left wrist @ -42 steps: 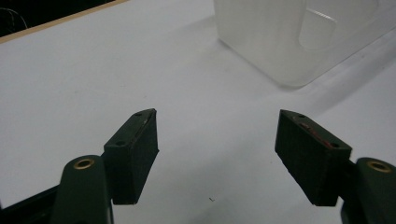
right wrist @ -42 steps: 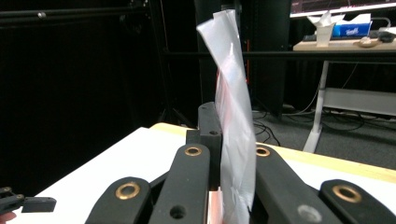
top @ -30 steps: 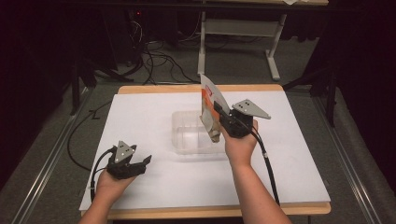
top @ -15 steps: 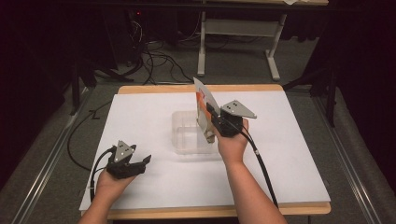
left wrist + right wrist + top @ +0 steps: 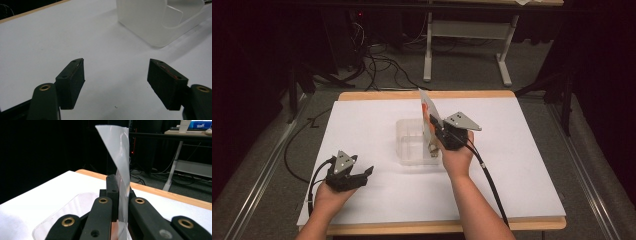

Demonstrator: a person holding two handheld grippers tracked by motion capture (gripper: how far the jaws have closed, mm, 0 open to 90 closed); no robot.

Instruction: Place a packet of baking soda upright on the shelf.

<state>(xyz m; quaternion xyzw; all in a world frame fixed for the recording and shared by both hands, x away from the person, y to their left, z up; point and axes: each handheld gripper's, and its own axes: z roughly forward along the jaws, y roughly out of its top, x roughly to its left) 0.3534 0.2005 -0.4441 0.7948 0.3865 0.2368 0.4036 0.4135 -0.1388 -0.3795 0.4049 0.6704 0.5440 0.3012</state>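
Flat packet [image 5: 119, 162] pinched between right gripper's [image 5: 120, 192] fingers.

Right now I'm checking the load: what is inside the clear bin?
The clear bin looks empty through its walls, with faint dividers. The packet in the right gripper hangs over its right side and covers that corner.

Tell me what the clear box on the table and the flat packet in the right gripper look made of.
Clear box: likely translucent frosted plastic; the white table shows through its walls. Flat packet: seemingly thin glossy foil or plastic film; silvery sheen, slight curl.
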